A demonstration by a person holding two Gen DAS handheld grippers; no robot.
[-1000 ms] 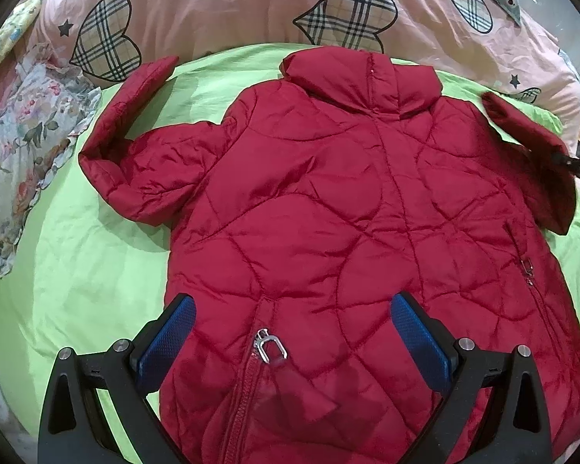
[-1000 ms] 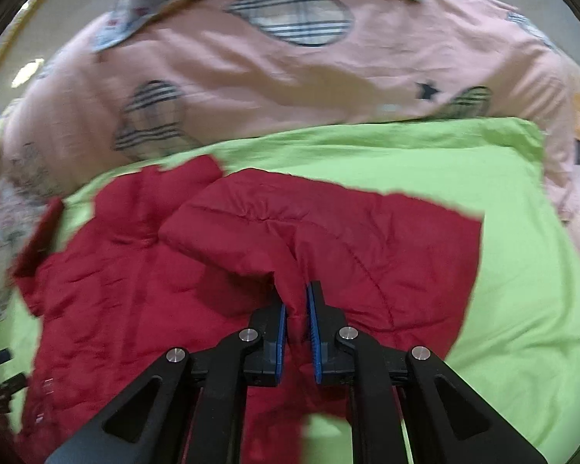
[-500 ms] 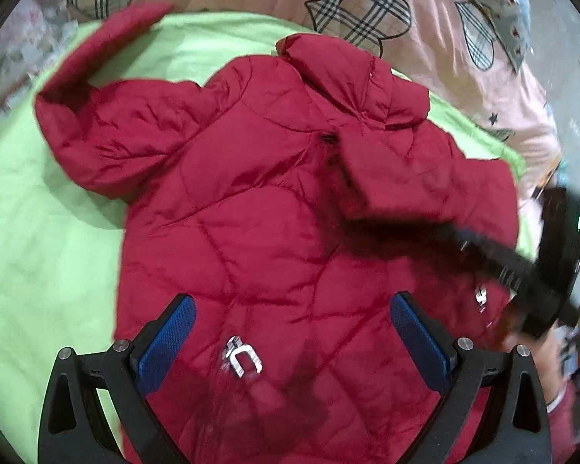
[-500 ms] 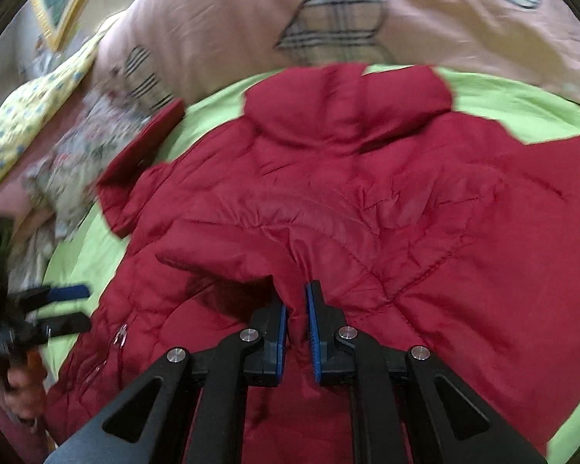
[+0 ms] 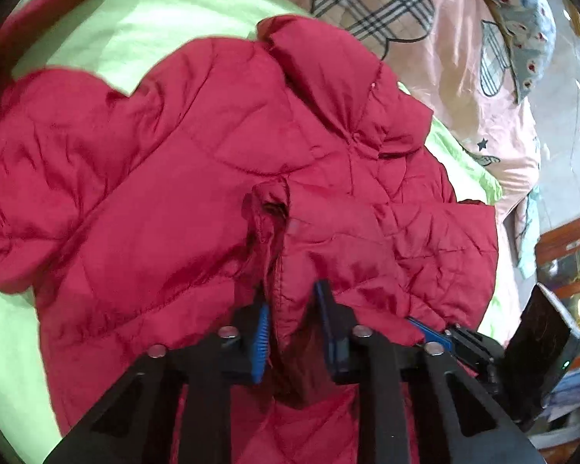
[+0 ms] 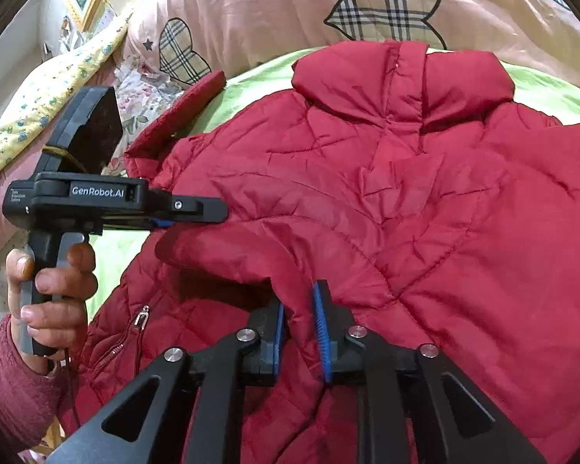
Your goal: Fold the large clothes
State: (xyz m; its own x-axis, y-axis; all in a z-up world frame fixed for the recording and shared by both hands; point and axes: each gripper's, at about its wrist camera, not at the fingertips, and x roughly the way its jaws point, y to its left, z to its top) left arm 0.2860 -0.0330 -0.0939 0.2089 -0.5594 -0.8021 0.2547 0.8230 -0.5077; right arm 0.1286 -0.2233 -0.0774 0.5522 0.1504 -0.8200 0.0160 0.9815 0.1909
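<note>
A red quilted jacket (image 5: 166,201) (image 6: 425,208) lies spread on a green sheet (image 5: 147,34), collar toward the pillows. One sleeve (image 6: 228,251) is folded in across the body. My left gripper (image 5: 290,301) is shut on that sleeve's cuff (image 5: 278,232). In the right wrist view the left gripper (image 6: 212,212) comes in from the left in a person's hand (image 6: 54,286). My right gripper (image 6: 299,301) has its jaws opening slightly, and a ridge of the sleeve fabric still fills the gap and touches both pads. Its blue pad (image 5: 429,328) shows at the sleeve's edge.
A pink quilt with plaid hearts (image 6: 290,11) bunches behind the jacket. Floral cloth (image 6: 143,92) and a yellow flowered blanket (image 6: 46,96) lie to the left. The other sleeve (image 6: 181,112) sticks out leftward. Wooden furniture (image 5: 568,247) stands past the bed's right edge.
My left gripper moved over the jacket and went from wide open to shut on the cuff. The right gripper carried the sleeve across the body, then stopped, its jaws parting a little.
</note>
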